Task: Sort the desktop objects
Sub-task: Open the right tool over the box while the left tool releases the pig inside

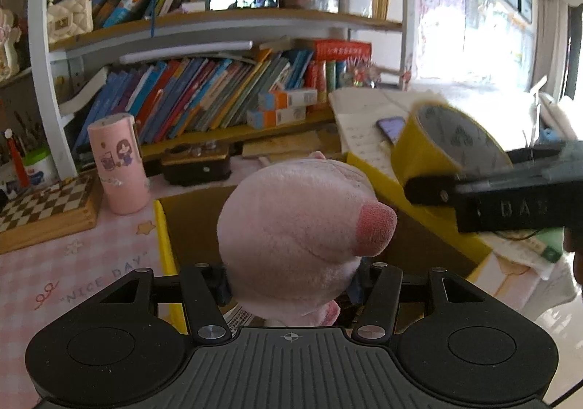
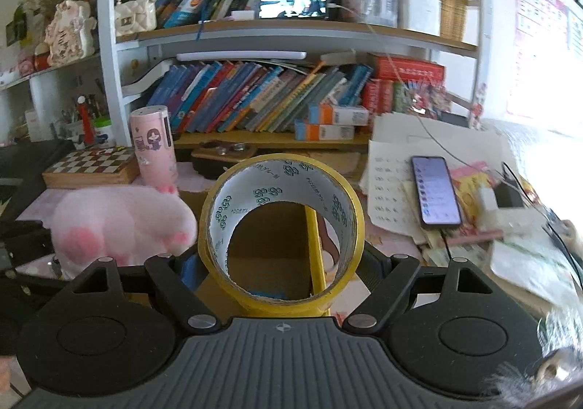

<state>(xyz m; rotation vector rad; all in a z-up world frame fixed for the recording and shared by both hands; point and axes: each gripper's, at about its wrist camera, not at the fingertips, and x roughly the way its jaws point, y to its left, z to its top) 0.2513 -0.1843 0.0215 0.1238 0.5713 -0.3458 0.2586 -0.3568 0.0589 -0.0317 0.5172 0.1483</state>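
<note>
Nearest our left wrist camera, the pink plush toy (image 1: pixel 298 227) sits clamped in our left gripper (image 1: pixel 291 285), raised above the cardboard box (image 1: pixel 196 223). Our right gripper (image 2: pixel 280 274) has closed its fingers on the yellow tape roll (image 2: pixel 280 227), held upright over the same box, just right of the plush.

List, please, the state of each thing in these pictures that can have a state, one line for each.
Left gripper: jaws shut on the pink plush toy, held above the cardboard box.
Right gripper: jaws shut on the yellow tape roll, held above the same box.
Cardboard box: open at the top.
Phone on the shelf: screen lit, lying sideways.
Phone on the papers: screen lit, cable plugged in.
Chessboard box: closed.
</note>
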